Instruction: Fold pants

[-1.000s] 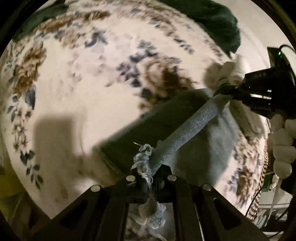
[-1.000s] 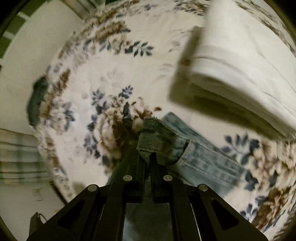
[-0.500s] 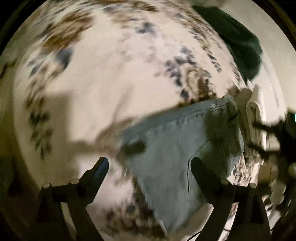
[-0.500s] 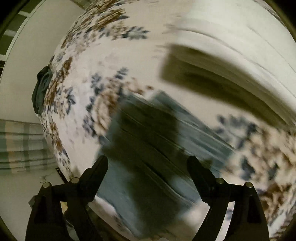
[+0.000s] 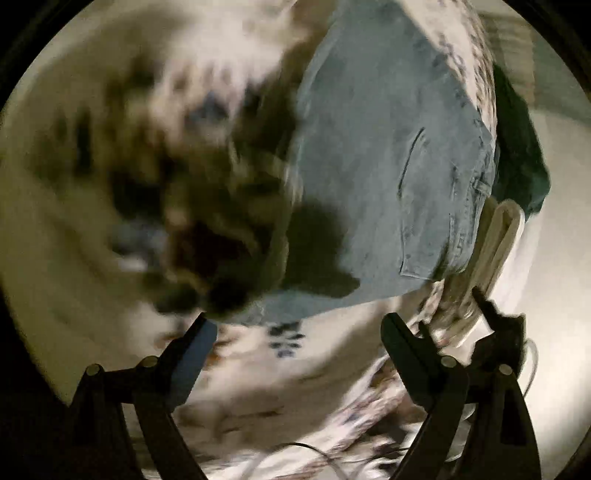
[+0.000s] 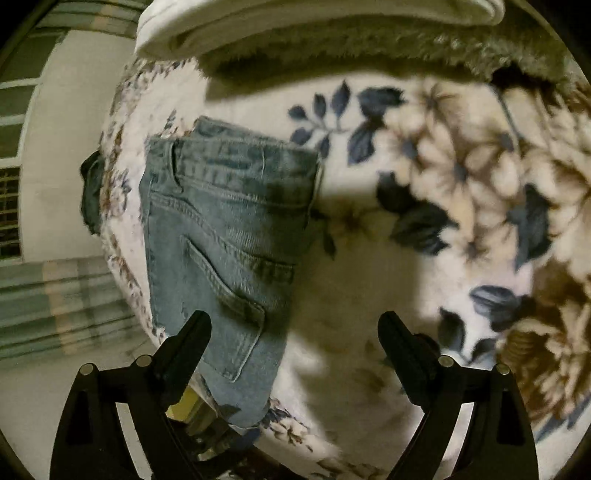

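Note:
The light blue denim pants (image 6: pixel 225 236) lie folded flat on a floral blanket (image 6: pixel 461 177), with the waistband and a back pocket facing up. They also show in the left wrist view (image 5: pixel 388 155), which is blurred by motion. My left gripper (image 5: pixel 295 332) is open and empty, just off the near edge of the pants. My right gripper (image 6: pixel 295 328) is open and empty above the blanket, with its left finger (image 6: pixel 192 336) over the lower part of the pants.
A folded white blanket (image 6: pixel 295 22) lies beyond the pants at the top of the right wrist view. A dark green cloth (image 5: pixel 521 155) lies at the bed's edge behind the pants. The bed edge and floor (image 6: pixel 55 206) are at the left.
Both grippers let go of the pants and opened. The pants now lie folded on the blanket. Both grippers have pulled back and swung round.

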{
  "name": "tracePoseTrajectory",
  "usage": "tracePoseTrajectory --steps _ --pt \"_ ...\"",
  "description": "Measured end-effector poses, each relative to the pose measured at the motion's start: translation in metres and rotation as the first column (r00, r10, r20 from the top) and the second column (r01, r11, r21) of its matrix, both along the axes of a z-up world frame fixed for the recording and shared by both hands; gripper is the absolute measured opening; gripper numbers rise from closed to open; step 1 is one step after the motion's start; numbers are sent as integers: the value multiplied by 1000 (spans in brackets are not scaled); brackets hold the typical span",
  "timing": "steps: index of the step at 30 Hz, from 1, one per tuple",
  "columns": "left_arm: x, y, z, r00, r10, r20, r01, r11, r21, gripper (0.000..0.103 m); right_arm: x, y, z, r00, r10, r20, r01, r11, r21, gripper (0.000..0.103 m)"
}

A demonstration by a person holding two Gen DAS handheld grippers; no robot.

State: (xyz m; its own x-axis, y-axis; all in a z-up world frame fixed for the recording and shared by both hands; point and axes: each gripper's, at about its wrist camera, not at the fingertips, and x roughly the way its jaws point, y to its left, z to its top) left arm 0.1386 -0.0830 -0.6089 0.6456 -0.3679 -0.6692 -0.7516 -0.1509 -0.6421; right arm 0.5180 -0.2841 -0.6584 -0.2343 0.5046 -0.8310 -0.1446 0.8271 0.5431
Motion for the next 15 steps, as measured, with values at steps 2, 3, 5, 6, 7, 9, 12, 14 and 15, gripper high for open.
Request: tracePoseTrajectory --steps 2,3,5,6,7,9,12,14,15 --pt "6 -8 -9 996 81 22 -80 996 -50 90 -2 1 -7 1000 11 5 -11 1000 18 94" --pt "7 -10 -13 987 152 43 -148 986 -75 90 -3 4 -9 1000 11 1 -11 999 33 94" --pt "9 -8 -18 970 240 50 -234 967 -95 90 -1 6 -13 1000 2 -15 -1 997 72 94" --pt "8 -4 -18 953 296 59 -290 952 -99 90 0 7 -15 1000 -7 -23 9 995 97 94" --pt "8 2 -17 941 333 57 -328 941 -86 90 3 7 -17 1000 -16 -27 19 993 120 94" --pt "10 16 -17 920 389 54 -386 920 -58 90 11 10 -21 999 -37 -31 42 987 153 94" --pt "12 30 -20 887 461 25 -458 886 -70 90 21 14 -28 997 -75 -27 79 981 180 93" --pt "13 35 -18 867 498 11 -497 865 -68 90 31 20 -32 995 -105 0 102 973 206 85" --pt "14 36 -16 860 509 6 -508 859 -62 88 35 24 -34 994 -109 10 104 972 212 71"
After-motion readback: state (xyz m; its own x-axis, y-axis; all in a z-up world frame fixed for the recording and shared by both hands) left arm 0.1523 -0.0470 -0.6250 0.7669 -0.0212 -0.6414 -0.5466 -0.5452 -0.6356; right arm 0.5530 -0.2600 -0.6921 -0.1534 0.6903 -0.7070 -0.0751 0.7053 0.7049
